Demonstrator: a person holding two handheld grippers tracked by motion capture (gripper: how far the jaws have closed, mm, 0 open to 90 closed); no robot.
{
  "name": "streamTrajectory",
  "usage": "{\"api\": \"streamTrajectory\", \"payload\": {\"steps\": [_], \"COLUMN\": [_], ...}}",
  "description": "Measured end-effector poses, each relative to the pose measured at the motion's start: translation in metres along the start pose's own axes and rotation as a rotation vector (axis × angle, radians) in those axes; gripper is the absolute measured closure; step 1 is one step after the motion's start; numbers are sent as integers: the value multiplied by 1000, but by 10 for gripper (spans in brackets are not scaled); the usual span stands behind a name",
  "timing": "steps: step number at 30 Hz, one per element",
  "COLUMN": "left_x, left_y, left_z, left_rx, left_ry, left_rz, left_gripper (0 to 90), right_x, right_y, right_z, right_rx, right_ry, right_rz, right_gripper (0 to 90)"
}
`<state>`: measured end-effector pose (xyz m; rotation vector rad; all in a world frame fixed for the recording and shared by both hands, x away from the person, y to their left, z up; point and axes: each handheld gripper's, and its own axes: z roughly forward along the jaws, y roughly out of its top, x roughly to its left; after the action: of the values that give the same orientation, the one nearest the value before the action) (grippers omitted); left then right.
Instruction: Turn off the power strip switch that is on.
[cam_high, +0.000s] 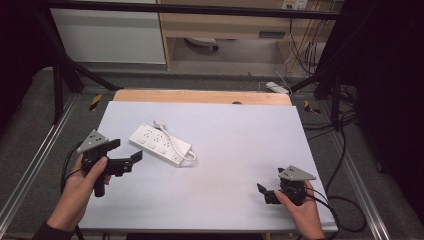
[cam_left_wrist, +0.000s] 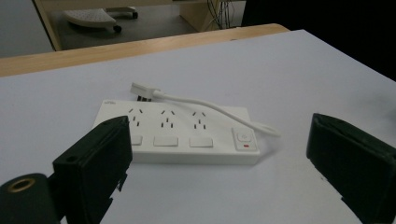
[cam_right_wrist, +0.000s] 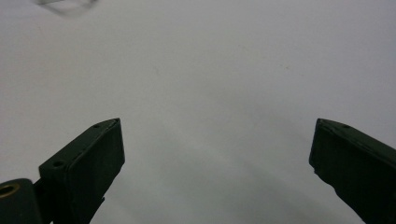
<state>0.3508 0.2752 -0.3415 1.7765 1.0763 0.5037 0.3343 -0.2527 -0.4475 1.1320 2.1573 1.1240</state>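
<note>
A white power strip with three sockets and a switch lies flat on the left half of the white table. Its short white cable loops along one side to a plug resting at the far end. My left gripper is open just left of the strip and points at it, apart from it. In the left gripper view the power strip lies ahead between the wide-apart jaws of the left gripper, with the plug behind it. My right gripper is open near the front right, with nothing between the jaws of the right gripper.
A bare wooden strip runs along the table's far edge. Black frame posts stand at both back corners. Cables and a white adapter lie on the floor to the right and behind.
</note>
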Motion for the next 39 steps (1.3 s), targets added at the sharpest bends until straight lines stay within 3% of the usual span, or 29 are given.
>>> {"api": "streamTrajectory", "payload": {"steps": [9,21,39], "left_x": [2,13,2], "left_y": [-23,-46,-80], "left_z": [-11,-24,-22], "left_rx": [9,-22,8], "left_ry": [20,44,5], "left_rz": [0,-59,-56], "left_gripper": [70,78,77], "right_x": [0,0,0], "right_y": [0,0,0], "right_z": [0,1,1], "right_rx": [3,6,6], "right_ry": [0,0,-1], "right_rz": [0,0,-1], "right_gripper": [38,38,38]}}
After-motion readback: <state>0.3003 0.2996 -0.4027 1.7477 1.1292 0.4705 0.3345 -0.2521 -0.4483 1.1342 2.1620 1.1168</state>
